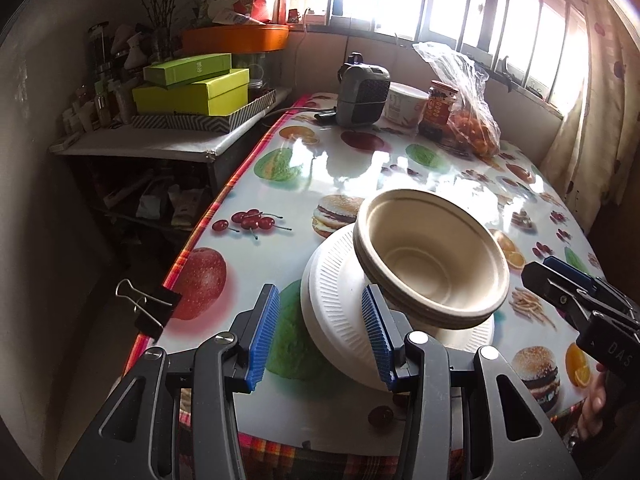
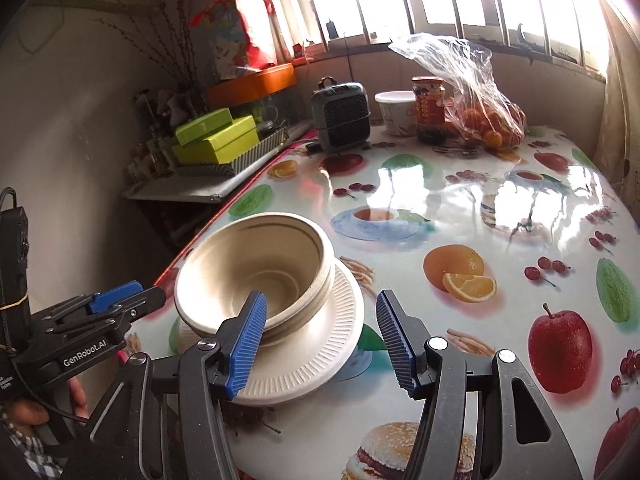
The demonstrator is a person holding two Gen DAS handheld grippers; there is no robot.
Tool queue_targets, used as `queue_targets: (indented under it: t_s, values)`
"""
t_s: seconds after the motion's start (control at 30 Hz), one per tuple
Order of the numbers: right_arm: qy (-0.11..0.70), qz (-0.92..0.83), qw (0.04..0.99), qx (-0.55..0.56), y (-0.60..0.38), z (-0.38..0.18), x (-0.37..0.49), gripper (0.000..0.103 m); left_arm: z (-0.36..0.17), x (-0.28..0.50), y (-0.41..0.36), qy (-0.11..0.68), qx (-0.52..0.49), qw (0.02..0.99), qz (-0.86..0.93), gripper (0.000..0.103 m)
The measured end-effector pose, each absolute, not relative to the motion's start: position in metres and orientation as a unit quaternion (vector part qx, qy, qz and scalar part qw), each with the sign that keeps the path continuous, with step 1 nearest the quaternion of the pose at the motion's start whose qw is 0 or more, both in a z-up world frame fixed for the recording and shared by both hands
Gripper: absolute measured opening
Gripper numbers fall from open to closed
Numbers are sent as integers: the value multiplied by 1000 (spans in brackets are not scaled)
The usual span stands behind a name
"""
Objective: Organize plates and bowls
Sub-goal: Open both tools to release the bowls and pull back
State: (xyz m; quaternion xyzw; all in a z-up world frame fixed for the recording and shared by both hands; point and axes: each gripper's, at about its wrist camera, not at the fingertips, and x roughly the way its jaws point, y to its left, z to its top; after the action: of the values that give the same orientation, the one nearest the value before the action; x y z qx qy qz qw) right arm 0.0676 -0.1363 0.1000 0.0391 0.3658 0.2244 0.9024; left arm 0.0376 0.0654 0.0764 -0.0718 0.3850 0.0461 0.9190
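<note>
Both your grippers are the same build: black skeletal arms with cutout slots and shiny round silver screw heads at the pivots. The left gripper (image 1: 318, 342) has ribbed bright-blue fingers (image 1: 262, 338), same on the right gripper (image 2: 320, 344). White "GenRobot.AI" lettering on the side, thin black cable, and you're wearing a plaid sleeve (image 2: 34, 458).

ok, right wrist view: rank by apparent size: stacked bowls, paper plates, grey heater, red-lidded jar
1. paper plates
2. stacked bowls, nearly as wide as the plates
3. grey heater
4. red-lidded jar
Heater and jar sit far back, so true sizes are unsure.
</note>
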Motion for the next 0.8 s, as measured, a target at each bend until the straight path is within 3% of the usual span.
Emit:
queue_targets:
  t_s: [0.33, 0.57, 0.8]
  values:
    - [355, 210, 911, 22, -139, 89, 41, 59, 67, 14, 63, 372, -51, 925, 50, 45]
    - [358, 198, 912, 15, -142, 78, 28, 66, 49, 2, 63, 376, -35, 924, 65, 52]
    - [359, 188, 914, -13, -138, 64, 13, 78, 34, -9, 58, 377, -31, 924, 61, 52]
